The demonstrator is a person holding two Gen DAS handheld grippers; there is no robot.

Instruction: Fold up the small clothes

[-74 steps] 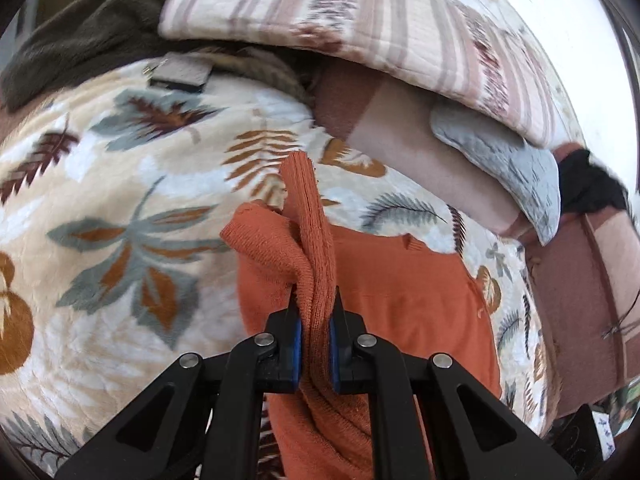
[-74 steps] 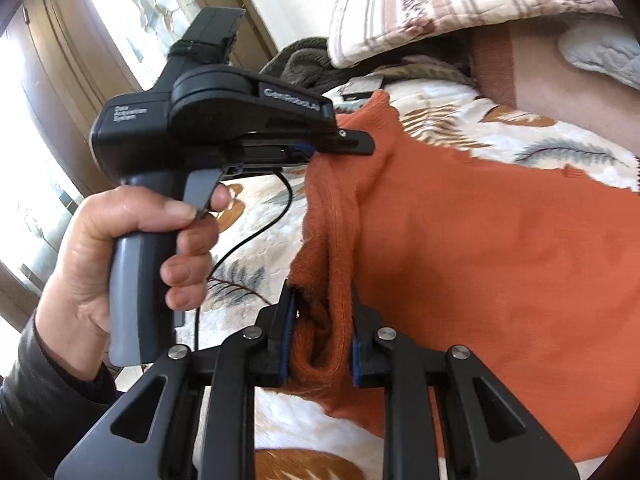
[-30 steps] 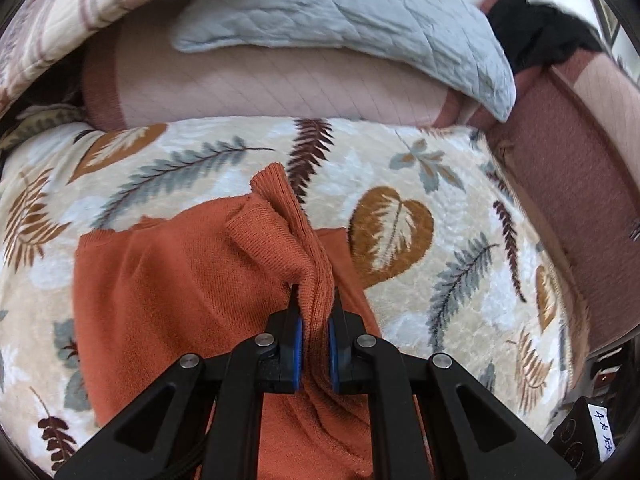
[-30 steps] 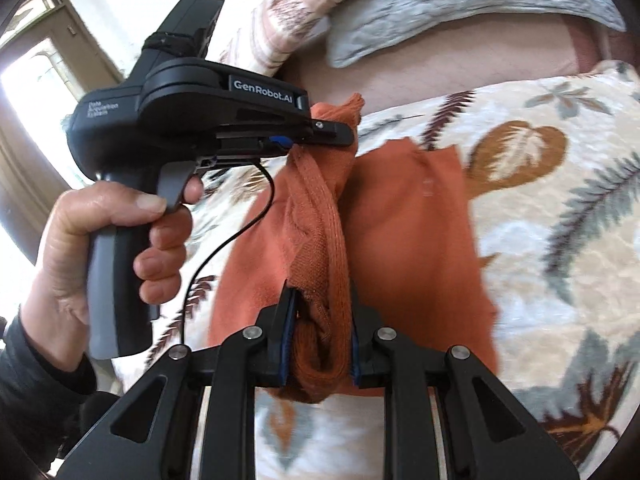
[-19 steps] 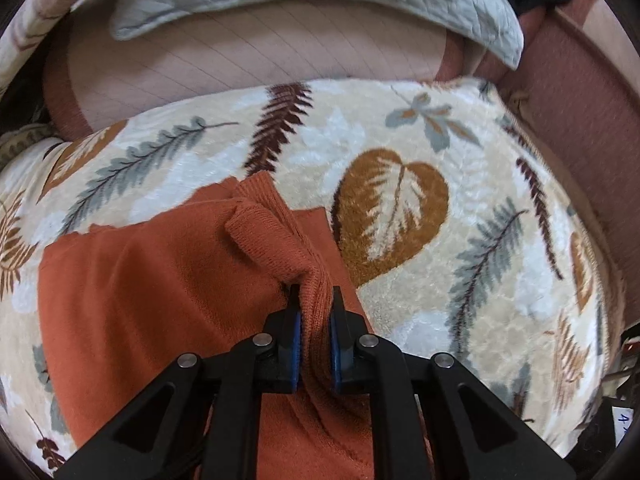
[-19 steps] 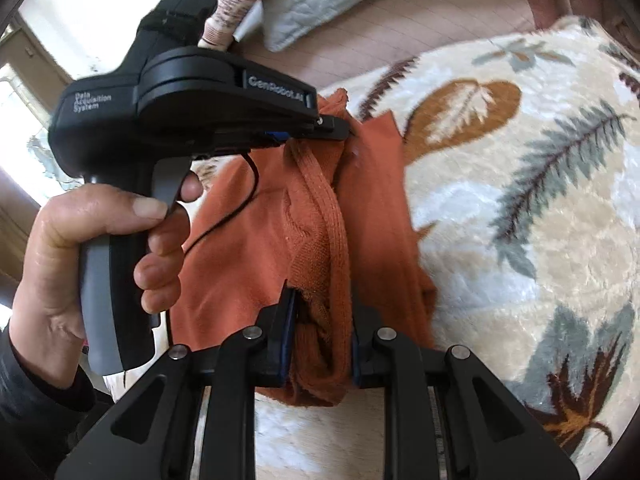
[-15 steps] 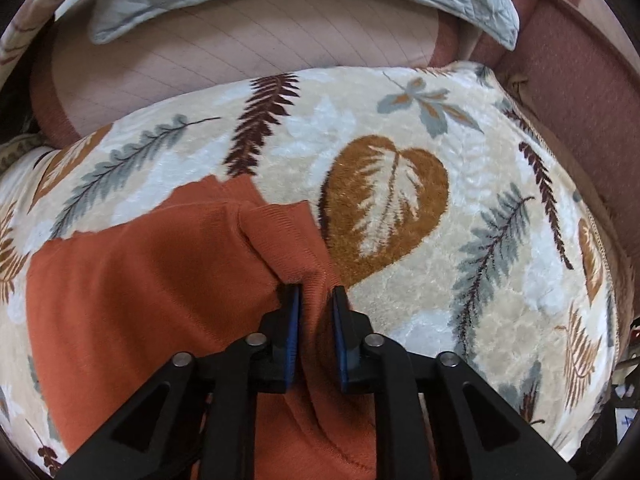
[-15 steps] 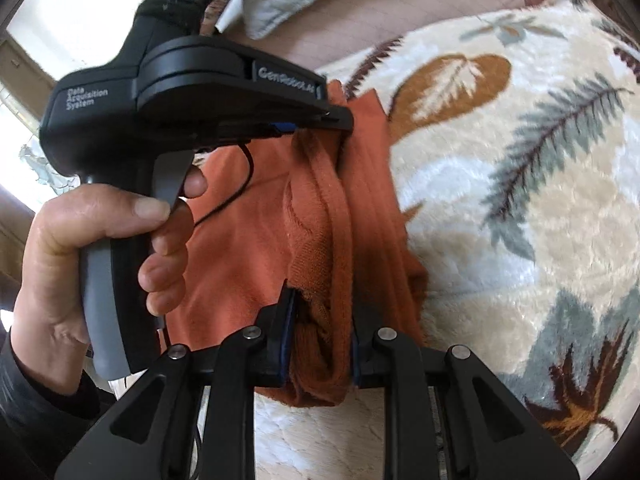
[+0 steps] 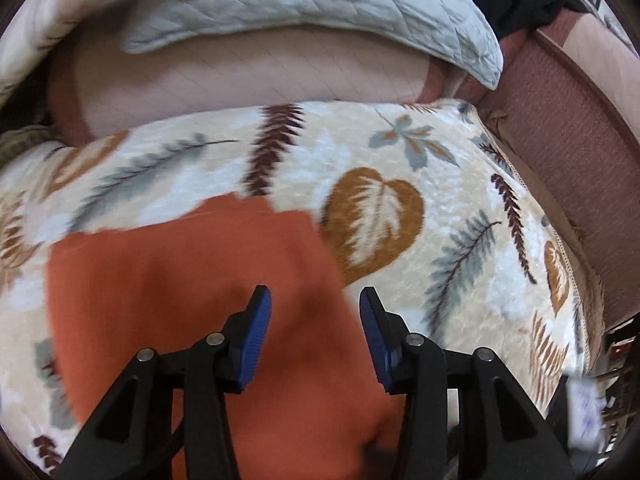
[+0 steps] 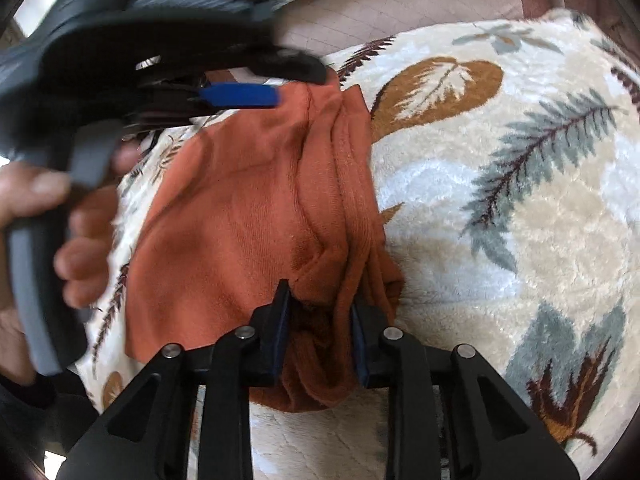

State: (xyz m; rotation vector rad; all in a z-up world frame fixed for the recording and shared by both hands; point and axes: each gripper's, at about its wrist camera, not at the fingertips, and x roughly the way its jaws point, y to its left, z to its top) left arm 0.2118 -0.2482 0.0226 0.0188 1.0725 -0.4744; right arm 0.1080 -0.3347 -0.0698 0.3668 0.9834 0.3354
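From my left wrist camera, my left gripper (image 9: 316,300) stands released, its blue pads spread wide with nothing between them, hovering over the orange sweater (image 9: 192,280). The sweater lies flat on the leaf-print blanket (image 9: 460,208), and this view is blurred. Only here do I see the grey quilted pillow (image 9: 320,4) and the pink cushion (image 9: 248,76) beyond the blanket, with a brown sofa side (image 9: 568,120) off to the right.

From my right wrist camera, my right gripper (image 10: 320,304) is clenched on a bunched edge of the orange sweater (image 10: 248,208), the fabric squeezed between the pads and hanging below them. This view shows what the other cannot: stacked folded layers along the sweater's right edge, and my left hand (image 10: 60,232) gripping the handle of the left gripper (image 10: 240,95), which is smeared by blur above the sweater's far end.
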